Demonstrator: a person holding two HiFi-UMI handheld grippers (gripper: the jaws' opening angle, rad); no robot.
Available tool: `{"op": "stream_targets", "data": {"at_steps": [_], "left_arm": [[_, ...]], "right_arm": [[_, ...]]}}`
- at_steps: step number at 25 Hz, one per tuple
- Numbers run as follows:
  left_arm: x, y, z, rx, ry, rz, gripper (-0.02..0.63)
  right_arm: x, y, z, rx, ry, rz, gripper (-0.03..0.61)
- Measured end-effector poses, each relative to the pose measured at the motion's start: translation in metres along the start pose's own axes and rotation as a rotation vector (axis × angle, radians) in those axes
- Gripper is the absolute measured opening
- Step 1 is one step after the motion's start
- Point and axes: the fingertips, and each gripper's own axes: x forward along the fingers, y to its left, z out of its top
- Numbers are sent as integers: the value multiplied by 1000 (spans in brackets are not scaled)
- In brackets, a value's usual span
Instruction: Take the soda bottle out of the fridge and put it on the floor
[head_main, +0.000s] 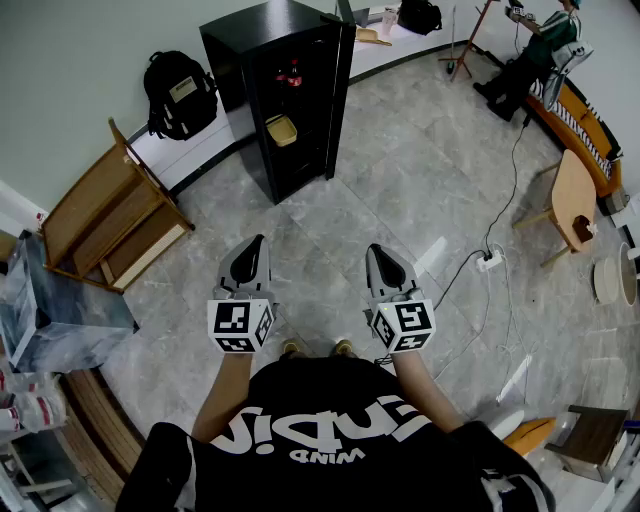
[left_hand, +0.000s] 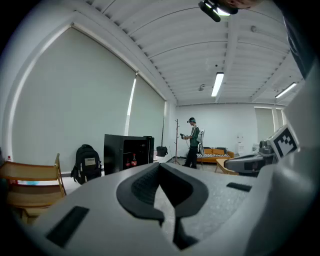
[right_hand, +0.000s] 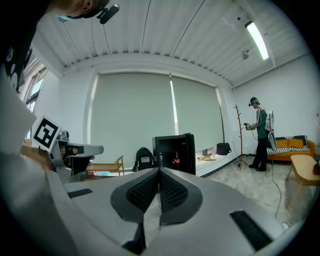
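Since both pairs of fingers are pressed fully together with nothing between them, no hold has yet been taken. The left gripper (head_main: 257, 241) and the right gripper (head_main: 372, 249) are held side by side, well apart from the fridge (head_main: 232, 85). The fridge is seen at about 12 o'clock from them across the bare floor (head_main: 400, 190), with its door swung open.

The soda bottle (head_main: 291, 72) is made out only as a small red shape on the upper shelf inside. A tan object (head_main: 282, 130) is seen on the shelf at 6 o'clock of it. The bottle is too small for its fill or material to be told.

It is judged to be smooth, round and rather heavy if full. It may be slick from the cold, and its wall is likely to give a little under pressure. A hold on the body just below the shoulder is judged best, or on the stiffer neck under the cap, where slipping is less likely. The fingers would have to be opened first. The bottle is best kept upright, lifted clear of the shelf and lowered onto its base on the floor, so that tipping is avoided.
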Motion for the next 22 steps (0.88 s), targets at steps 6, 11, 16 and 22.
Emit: {"op": "stream_targets", "data": {"at_steps": [6, 11, 16, 22], "left_arm": [[-3, 6, -3, 5, 3, -16, 6], [-7, 16, -7, 1, 7, -48, 6], [-4, 35, -15, 18, 12, -95, 6], [8, 36, -15, 25, 25, -122, 6]], "right_arm": [[6, 9, 1, 1, -8, -4, 23], [14, 20, -1, 9, -16, -28, 23], [25, 32, -15, 17, -11, -77, 23], [19, 25, -22, 49, -9, -126, 23]]}}
